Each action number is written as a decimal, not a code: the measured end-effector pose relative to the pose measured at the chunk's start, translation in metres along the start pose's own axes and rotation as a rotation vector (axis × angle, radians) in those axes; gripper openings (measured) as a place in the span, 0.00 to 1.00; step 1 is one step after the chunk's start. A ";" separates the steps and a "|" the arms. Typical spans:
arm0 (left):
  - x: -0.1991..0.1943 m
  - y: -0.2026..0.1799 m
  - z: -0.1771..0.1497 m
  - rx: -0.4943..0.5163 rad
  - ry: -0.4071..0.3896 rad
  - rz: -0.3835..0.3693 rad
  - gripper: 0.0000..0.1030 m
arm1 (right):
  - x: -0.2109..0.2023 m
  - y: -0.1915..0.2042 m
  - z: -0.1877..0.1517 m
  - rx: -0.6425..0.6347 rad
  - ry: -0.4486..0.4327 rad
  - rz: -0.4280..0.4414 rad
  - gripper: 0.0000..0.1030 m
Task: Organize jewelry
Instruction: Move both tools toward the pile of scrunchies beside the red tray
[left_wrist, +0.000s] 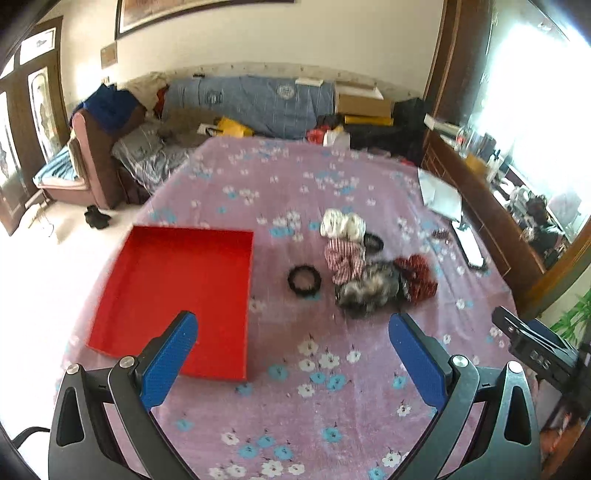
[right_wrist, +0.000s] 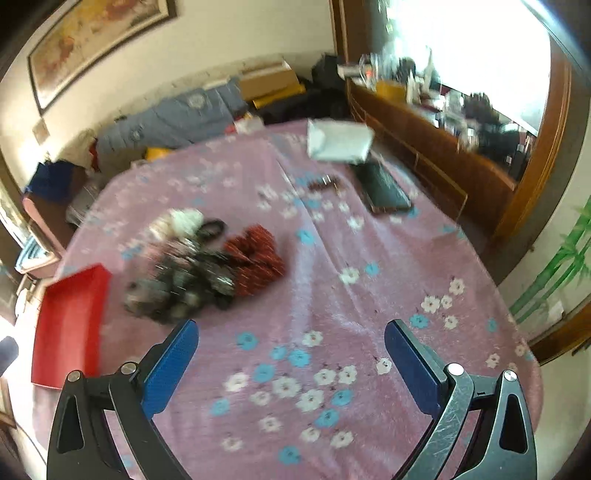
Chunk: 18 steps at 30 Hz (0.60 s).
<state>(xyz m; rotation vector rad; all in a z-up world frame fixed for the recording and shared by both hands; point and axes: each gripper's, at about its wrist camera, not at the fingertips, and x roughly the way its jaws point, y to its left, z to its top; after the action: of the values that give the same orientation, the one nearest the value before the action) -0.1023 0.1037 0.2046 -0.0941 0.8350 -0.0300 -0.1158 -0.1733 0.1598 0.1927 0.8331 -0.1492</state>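
Hovering above a pink floral cloth that covers the desk, the left gripper has its blue fingers spread wide with nothing between them. The right gripper hangs over the same cloth, its fingers likewise wide apart and empty.

Just past the left gripper's left finger lies a shallow red tray, open side up, with nothing visible inside it; in the right wrist view it sits at the far left edge.

To the right of the tray, apart from it, a black ring-shaped hair tie lies alone on the cloth. Beside it is a loose heap of scrunchies: a grey-black furry one nearest, a dark red patterned one touching it on the right, a red-and-white striped one behind, and a white one farthest back. A second black band rests just beside the striped and white ones.

Farther right, near the desk's edge, lie a small dark hair clip, a black phone and a white paper packet.

Beyond the desk stands a sofa piled with bedding and cardboard boxes. The right wrist view is blurred.
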 end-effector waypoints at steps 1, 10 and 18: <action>-0.006 0.002 0.004 -0.001 -0.004 -0.003 1.00 | -0.008 0.005 0.002 0.002 -0.009 0.008 0.99; -0.032 0.017 0.000 -0.018 -0.018 -0.021 1.00 | -0.065 0.047 -0.014 -0.015 -0.035 0.009 0.99; -0.022 0.029 -0.010 0.003 0.040 -0.016 1.00 | -0.077 0.052 -0.018 0.047 -0.082 -0.029 0.99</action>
<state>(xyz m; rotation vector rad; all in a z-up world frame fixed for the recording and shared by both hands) -0.1246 0.1337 0.2113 -0.0979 0.8742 -0.0480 -0.1690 -0.1140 0.2119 0.2174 0.7516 -0.2029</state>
